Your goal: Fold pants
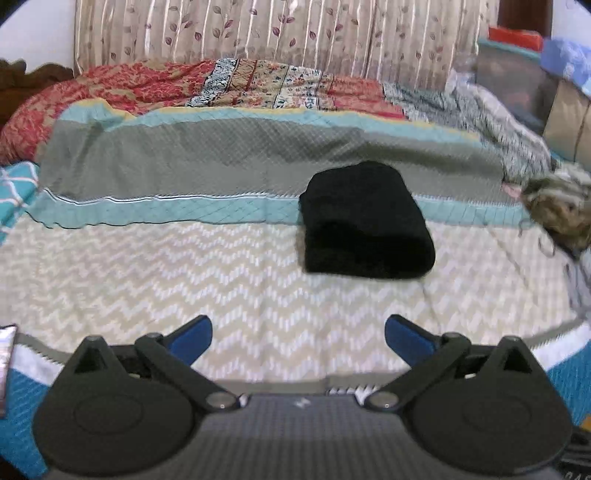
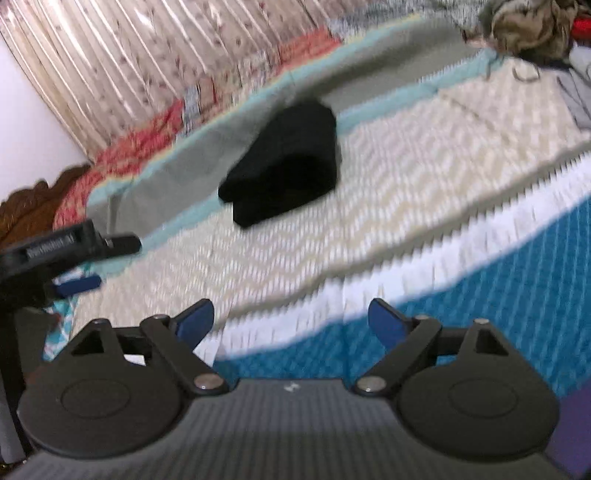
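Note:
The black pants [image 1: 364, 221] lie folded into a thick, compact bundle on the bed, on the border between the grey band and the cream zigzag part of the bedspread [image 1: 184, 269]. My left gripper [image 1: 298, 334] hovers well short of the bundle, open wide, nothing between its blue pads. In the right wrist view the same folded pants [image 2: 284, 164] sit further up the bed. My right gripper [image 2: 291, 320] is open over the white and teal stripes near the bed's front edge, holding nothing. The left gripper [image 2: 96, 264] shows at that view's left edge.
A red patterned quilt [image 1: 147, 85] is bunched along the back, under striped floral curtains [image 1: 258, 29]. A crumpled brownish garment [image 1: 557, 210] and other loose clothes lie at the right. A dark wooden bedframe [image 2: 33, 206] shows at the left. The right wrist view is blurred.

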### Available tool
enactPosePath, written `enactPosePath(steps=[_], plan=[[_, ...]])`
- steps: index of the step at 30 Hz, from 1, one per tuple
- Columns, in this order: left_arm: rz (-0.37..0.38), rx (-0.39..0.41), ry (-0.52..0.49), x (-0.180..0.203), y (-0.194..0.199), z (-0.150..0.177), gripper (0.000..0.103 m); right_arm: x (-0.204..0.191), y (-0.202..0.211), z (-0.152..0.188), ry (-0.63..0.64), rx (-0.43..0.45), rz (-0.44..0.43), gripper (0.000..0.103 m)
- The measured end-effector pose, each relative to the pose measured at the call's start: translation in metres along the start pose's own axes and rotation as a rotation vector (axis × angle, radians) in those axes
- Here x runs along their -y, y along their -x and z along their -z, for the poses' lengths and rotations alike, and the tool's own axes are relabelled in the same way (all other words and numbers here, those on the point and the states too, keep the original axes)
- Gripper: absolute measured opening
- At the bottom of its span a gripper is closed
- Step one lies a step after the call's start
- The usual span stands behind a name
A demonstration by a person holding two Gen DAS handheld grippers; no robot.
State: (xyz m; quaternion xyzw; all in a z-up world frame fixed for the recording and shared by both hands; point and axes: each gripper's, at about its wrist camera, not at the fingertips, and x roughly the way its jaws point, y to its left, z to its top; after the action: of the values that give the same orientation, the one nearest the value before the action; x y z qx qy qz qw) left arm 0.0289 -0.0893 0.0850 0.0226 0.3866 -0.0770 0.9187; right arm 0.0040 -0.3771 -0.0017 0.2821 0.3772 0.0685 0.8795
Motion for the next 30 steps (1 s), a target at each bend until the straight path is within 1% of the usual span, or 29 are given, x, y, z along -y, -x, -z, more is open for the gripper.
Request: enactPosePath(steps=[2, 5, 7, 11, 15, 18, 21, 23, 25, 27, 30], plan=[[-0.013, -0.03, -0.013, 0.0, 0.007, 0.004, 0.103, -0.003, 0.002, 0.003, 0.008, -0.013, -0.001, 0.094], [-0.028, -0.006, 0.001, -0.005, 0.017, 0.014, 0.103, -0.008, 0.005, 0.002, 0.018, -0.015, -0.015, 0.095], [-0.03, -0.008, 0.015, -0.01, 0.021, 0.018, 0.103, -0.01, 0.01, 0.007, 0.026, -0.008, -0.015, 0.096], [-0.049, 0.034, 0.046, -0.022, 0.031, 0.022, 0.103, -0.014, 0.015, 0.016, 0.026, -0.024, -0.021, 0.096], [-0.099, 0.095, 0.034, -0.026, 0.041, 0.021, 0.103, -0.018, 0.014, 0.023, 0.028, -0.047, -0.025, 0.096], [-0.12, 0.108, 0.029, -0.028, 0.045, 0.019, 0.103, -0.018, 0.011, 0.025, 0.02, -0.062, -0.026, 0.096], [-0.109, 0.129, 0.034, -0.029, 0.047, 0.019, 0.103, -0.018, 0.009, 0.026, 0.012, -0.07, -0.026, 0.096], [-0.101, 0.124, 0.034, -0.029, 0.045, 0.019, 0.103, -0.016, 0.008, 0.026, 0.007, -0.073, -0.023, 0.096], [-0.099, 0.097, 0.041, -0.029, 0.041, 0.019, 0.103, -0.014, 0.006, 0.026, 0.0, -0.077, -0.021, 0.096], [-0.085, 0.097, 0.041, -0.029, 0.04, 0.021, 0.103, -0.012, 0.005, 0.026, -0.008, -0.083, -0.021, 0.096], [-0.094, 0.086, 0.028, -0.025, 0.036, 0.022, 0.103, -0.008, 0.004, 0.026, -0.022, -0.091, -0.019, 0.096]])
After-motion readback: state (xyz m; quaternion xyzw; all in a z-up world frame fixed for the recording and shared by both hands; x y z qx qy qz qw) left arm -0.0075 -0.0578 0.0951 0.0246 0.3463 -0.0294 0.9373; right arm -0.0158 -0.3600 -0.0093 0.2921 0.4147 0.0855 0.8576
